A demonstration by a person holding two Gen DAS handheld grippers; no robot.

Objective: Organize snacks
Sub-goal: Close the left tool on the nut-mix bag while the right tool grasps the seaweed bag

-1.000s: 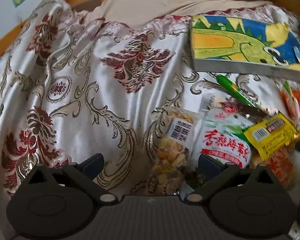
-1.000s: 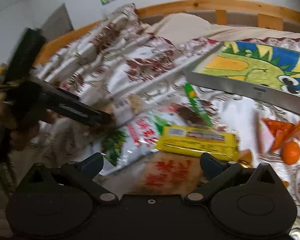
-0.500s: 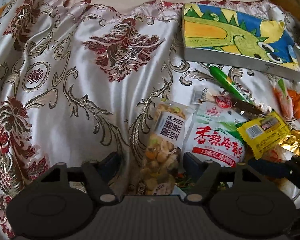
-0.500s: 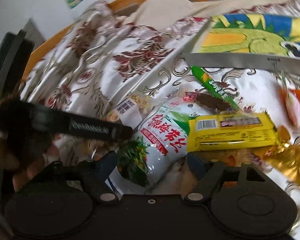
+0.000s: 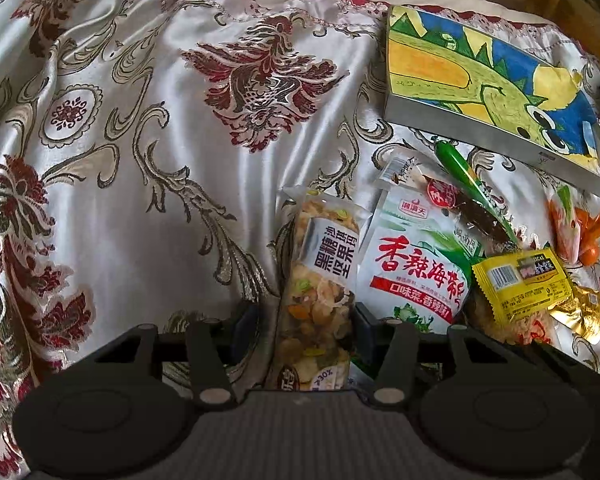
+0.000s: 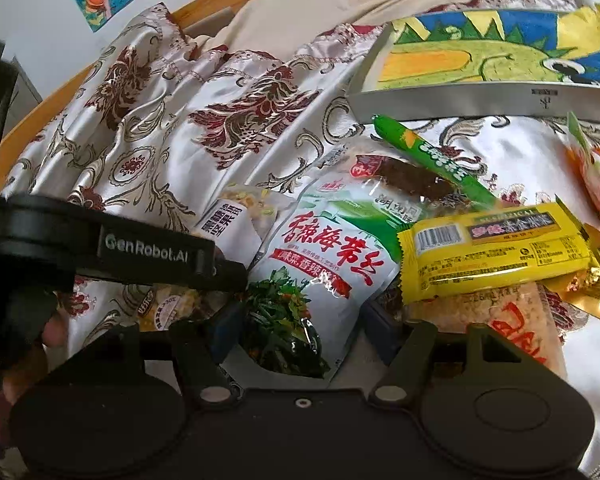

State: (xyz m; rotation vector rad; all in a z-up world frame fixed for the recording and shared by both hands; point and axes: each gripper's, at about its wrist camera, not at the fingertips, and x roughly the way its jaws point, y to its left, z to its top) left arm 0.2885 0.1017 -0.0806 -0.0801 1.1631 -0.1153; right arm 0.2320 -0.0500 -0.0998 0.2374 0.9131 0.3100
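Straddling the nut-mix packet (image 5: pixel 320 292), your left gripper (image 5: pixel 306 330) has just been closing its jaws, and the clear packet of mixed nuts now sits between them with the right pad against its edge; whether the left pad presses too I cannot tell. Your right gripper (image 6: pixel 296 330) has likewise been closing, and the white seaweed pouch (image 6: pixel 320 264) with red lettering lies between its jaws, the pads close on both sides though no firm squeeze shows.

Count what lies on the bed in front of you. Two packets sit in your grippers, side by side and touching. One yellow bar (image 6: pixel 496 250) rests across the pouch's right edge. One pale rice-cracker packet (image 6: pixel 496 320) with red characters lies under that yellow bar. One green sausage stick (image 6: pixel 432 158) lies slantwise above them, and one dark jerky strip (image 6: pixel 412 182) in clear wrap lies just beside it. One gold foil wrapper (image 5: pixel 584 312) peeks out at the far right, near a cluster of orange pieces (image 5: pixel 592 228) whose number is too blurred to count.

One flat box (image 5: pixel 496 96) with a green dinosaur drawing on its lid lies beyond the pile, apart from the snacks. All of it rests on one satin bedspread (image 5: pixel 160 140) patterned in red and gold. In the right wrist view, part of a hand (image 6: pixel 28 356) holding the left gripper shows at the left edge.
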